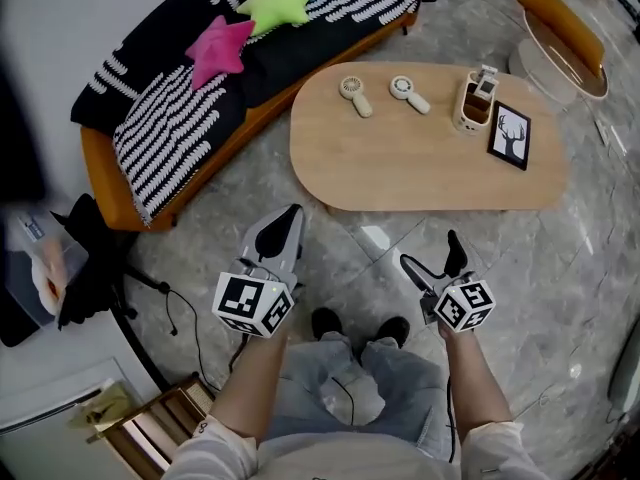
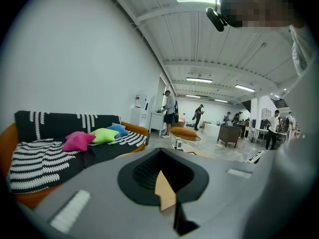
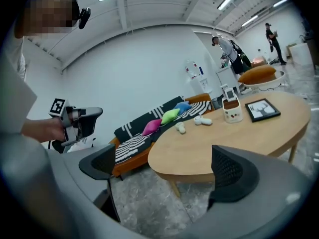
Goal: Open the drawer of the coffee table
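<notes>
The oval wooden coffee table (image 1: 420, 168) stands on the marble floor ahead of me; no drawer front shows in any view. My left gripper (image 1: 288, 218) hangs above the floor short of the table's near left end, its jaws pressed together with nothing held. In the left gripper view its black pads (image 2: 162, 176) meet and point toward the sofa. My right gripper (image 1: 430, 250) is open and empty, short of the table's near edge. In the right gripper view its two fingers (image 3: 164, 168) stand wide apart, with the table (image 3: 219, 148) beyond them.
Two hand fans (image 1: 355, 93), a white holder (image 1: 474, 103) and a framed picture (image 1: 510, 135) lie on the table. An orange sofa (image 1: 200, 78) with striped blankets and star cushions runs along the left. My shoes (image 1: 355, 325) stand between the grippers. A wooden crate (image 1: 155, 428) sits low left.
</notes>
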`<state>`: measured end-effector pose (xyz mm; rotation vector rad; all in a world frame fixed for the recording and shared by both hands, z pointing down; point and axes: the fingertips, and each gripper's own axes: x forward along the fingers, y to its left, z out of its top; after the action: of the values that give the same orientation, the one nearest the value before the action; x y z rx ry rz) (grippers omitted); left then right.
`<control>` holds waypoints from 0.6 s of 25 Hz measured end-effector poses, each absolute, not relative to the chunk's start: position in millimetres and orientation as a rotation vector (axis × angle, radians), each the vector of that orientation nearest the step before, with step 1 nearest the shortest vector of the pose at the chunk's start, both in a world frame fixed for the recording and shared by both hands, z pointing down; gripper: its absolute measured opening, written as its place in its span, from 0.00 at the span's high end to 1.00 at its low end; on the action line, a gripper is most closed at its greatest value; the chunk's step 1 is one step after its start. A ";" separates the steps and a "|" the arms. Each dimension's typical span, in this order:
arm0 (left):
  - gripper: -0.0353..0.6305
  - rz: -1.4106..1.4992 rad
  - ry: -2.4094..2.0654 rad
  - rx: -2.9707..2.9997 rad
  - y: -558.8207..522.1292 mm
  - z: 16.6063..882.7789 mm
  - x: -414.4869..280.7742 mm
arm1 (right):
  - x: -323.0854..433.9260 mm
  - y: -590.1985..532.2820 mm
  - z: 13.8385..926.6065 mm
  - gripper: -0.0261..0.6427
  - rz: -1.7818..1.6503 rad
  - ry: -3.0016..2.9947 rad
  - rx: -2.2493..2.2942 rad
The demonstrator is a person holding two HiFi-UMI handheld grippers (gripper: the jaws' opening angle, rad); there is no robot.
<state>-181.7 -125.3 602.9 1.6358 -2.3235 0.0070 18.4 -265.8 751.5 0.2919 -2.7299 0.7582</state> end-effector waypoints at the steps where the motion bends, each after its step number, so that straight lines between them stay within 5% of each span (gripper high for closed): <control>1: 0.95 0.002 -2.326 1.644 -126.7 614.5 -182.8 | 15.5 -265.2 770.7 0.08 0.779 -2.726 0.292; 15: 0.95 -0.040 -2.355 1.699 -153.1 748.3 -198.5 | -43.6 -273.6 993.0 0.08 0.932 -2.672 0.233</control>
<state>-198.5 -153.1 748.3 1.6991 -2.3546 -0.0399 -43.6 -273.6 993.0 0.2327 -2.6718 0.9319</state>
